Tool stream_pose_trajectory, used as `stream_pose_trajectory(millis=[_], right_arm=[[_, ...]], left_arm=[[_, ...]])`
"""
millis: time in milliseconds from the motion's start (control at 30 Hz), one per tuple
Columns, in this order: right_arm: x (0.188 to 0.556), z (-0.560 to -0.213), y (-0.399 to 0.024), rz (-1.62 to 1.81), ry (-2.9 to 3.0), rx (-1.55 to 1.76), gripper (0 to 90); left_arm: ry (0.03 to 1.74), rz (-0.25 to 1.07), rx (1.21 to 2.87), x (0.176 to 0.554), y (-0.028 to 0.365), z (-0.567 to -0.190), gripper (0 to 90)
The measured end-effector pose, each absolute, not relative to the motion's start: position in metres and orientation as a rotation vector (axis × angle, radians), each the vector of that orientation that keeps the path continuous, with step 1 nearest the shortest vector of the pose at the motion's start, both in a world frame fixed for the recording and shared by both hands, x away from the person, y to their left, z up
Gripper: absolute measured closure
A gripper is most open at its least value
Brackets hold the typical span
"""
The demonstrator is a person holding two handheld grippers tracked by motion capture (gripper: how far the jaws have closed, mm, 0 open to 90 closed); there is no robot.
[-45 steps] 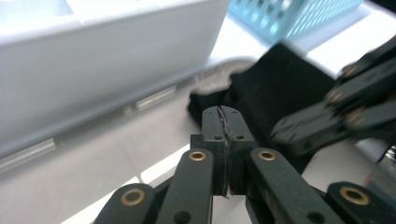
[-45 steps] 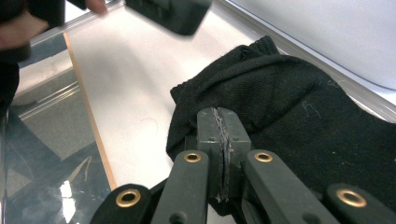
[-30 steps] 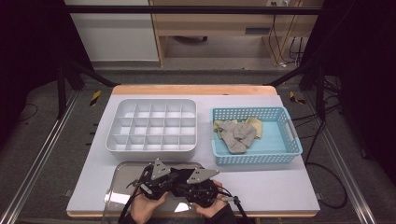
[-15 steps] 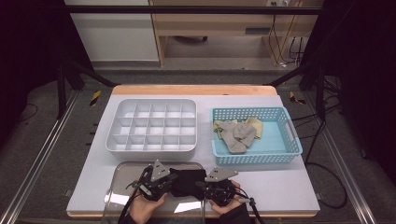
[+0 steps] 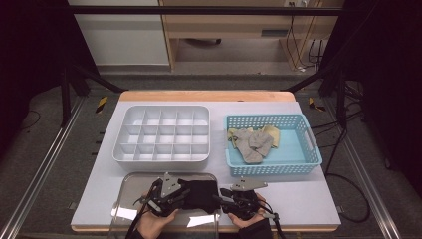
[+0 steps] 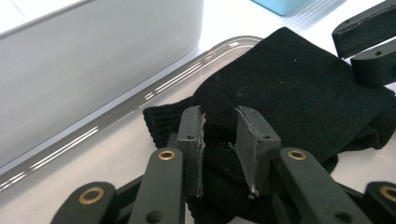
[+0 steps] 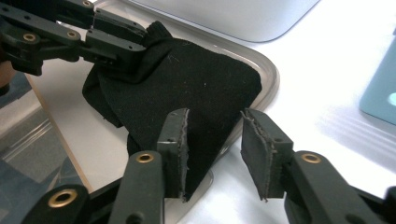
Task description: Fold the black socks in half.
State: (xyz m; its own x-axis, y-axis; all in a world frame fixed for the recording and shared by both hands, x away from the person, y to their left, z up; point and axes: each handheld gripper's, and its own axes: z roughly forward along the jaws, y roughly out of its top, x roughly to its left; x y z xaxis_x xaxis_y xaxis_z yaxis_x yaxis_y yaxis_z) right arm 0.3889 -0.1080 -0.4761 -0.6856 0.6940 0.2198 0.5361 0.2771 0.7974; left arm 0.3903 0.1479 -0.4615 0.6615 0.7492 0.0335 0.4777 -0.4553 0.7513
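A black sock (image 5: 201,191) lies flat on a clear shallow tray (image 5: 130,183) at the table's near edge. My left gripper (image 5: 180,195) is at the sock's left end. In the left gripper view its jaws (image 6: 219,144) stand apart over the cuff (image 6: 168,116), having just been opening; the pads do not press the cloth. My right gripper (image 5: 225,198) is at the sock's right end. Its jaws (image 7: 217,154) have also just been opening, and they straddle the sock's corner (image 7: 201,154) without clamping it.
A white compartment box (image 5: 161,132) stands just behind the tray. To its right is a blue basket (image 5: 298,159) holding grey and yellow socks (image 5: 253,142). The tray's rim (image 7: 271,74) curves past the sock, with bare white table (image 5: 308,199) to the right.
My right gripper has moved right, away from the left one. The black sock now lies spread wider between them.
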Motion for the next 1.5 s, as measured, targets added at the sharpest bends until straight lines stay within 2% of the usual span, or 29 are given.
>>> stream_pose_trajectory(millis=[233, 367, 400, 433, 567, 967, 1100, 1200, 1500], right_arm=[[0.39, -0.481, -0.1, 1.328, 2.385, 1.182, 57.1], [0.39, -0.483, -0.1, 1.355, 2.412, 1.234, 70.1], [0.39, -0.483, -0.1, 1.355, 2.412, 1.234, 70.1], [0.388, -0.482, -0.1, 1.333, 2.407, 1.23, 80.2], [0.389, -0.477, -0.101, 1.33, 2.411, 1.214, 85.2], [0.397, -0.461, -0.115, 1.338, 2.377, 1.195, 85.3], [0.4, -0.46, -0.115, 1.322, 2.383, 1.199, 85.1], [0.399, -0.457, -0.113, 1.31, 2.385, 1.192, 85.0], [0.392, -0.443, -0.103, 1.389, 2.416, 1.021, 85.2]], left_arm=[[0.952, 0.444, 2.127, 0.392, 0.149, -0.462, 68.6], [0.956, 0.44, 2.121, 0.392, 0.15, -0.462, 68.9], [0.956, 0.439, 2.122, 0.392, 0.15, -0.462, 68.9], [0.957, 0.432, 2.12, 0.392, 0.15, -0.462, 69.1], [0.961, 0.417, 2.112, 0.392, 0.15, -0.462, 69.3], [0.936, 0.37, 2.078, 0.392, 0.139, -0.454, 68.7], [0.912, 0.334, 2.055, 0.392, 0.133, -0.448, 73.1], [0.899, 0.259, 2.088, 0.397, 0.115, -0.458, 76.3], [0.908, 0.266, 2.13, 0.402, 0.102, -0.467, 82.3]])
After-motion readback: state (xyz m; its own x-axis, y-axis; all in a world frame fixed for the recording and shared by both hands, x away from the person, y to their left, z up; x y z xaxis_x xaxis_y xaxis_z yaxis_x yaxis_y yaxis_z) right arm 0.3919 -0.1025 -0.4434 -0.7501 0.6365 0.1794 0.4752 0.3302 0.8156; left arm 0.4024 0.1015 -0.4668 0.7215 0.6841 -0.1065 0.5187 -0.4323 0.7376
